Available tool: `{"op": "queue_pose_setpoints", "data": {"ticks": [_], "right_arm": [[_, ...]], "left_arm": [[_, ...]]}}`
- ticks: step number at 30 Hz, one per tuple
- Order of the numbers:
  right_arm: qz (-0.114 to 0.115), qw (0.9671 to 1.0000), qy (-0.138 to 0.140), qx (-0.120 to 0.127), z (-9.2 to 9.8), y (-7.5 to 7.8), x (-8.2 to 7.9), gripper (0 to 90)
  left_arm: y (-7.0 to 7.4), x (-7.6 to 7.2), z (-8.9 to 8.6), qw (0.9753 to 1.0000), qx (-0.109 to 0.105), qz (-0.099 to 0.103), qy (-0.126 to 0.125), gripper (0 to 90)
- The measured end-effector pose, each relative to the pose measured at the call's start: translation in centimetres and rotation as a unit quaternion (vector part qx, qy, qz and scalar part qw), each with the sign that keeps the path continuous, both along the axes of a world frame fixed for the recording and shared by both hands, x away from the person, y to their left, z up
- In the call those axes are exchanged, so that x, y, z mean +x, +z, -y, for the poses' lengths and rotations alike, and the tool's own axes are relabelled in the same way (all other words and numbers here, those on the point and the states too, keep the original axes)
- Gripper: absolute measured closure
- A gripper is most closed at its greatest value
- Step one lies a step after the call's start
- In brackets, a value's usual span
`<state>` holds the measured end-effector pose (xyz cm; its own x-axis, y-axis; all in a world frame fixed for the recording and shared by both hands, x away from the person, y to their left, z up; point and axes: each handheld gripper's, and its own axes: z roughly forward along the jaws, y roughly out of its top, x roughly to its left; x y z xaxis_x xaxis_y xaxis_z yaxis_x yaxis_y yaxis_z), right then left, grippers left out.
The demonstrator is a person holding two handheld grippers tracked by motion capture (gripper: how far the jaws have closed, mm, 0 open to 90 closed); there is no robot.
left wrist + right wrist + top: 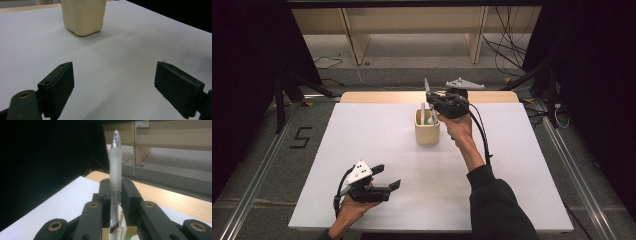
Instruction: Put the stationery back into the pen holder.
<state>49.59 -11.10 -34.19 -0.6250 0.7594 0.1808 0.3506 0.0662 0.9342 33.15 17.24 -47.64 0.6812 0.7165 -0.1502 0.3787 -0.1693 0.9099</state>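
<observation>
Right gripper (115, 195): black two-jaw tool, flat matte pads, brass-ringed pivots; jaws pinched on a pen (115, 162), held upright. Pen: slim cylinder, frosted translucent grip sleeve, clear barrel below, tapered clear tip with a metal collar pointing up, a metal clip near its lower end. In the high view this gripper (432, 95) sits directly above the holder (427, 131), toward the far middle of the table (362, 130), the pen's tip rising above the jaws. Holder: cream, smooth-walled, squarish with rounded corners, open top, with pale stick-like items and something green inside; exact contents too small to tell. Left gripper (115, 85): same black build, jaws spread wide, nothing between them, flat rectangular pads with screw holes; held low near the table's front left edge (387, 177), well apart from the holder. Table: flat matte white surface, with a light wooden strip along the far edge.
</observation>
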Motion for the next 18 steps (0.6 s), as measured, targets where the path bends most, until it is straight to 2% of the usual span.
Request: {"op": "queue_pose_setpoints", "data": {"ticks": [10, 18], "right_arm": [[-0.006, 0.9998, -0.016, 0.006, -0.7, -0.3, 1.3, 79.6], [-0.008, 0.9997, -0.018, -0.011, -1.7, -0.6, 2.3, 79.6]], "left_arm": [[0.0, 0.0, 0.0, 1.0000, 0.001, 0.000, -0.001, 15.9], [0.0, 0.0, 0.1, 1.0000, 0.001, 0.001, -0.002, 15.9]]}}
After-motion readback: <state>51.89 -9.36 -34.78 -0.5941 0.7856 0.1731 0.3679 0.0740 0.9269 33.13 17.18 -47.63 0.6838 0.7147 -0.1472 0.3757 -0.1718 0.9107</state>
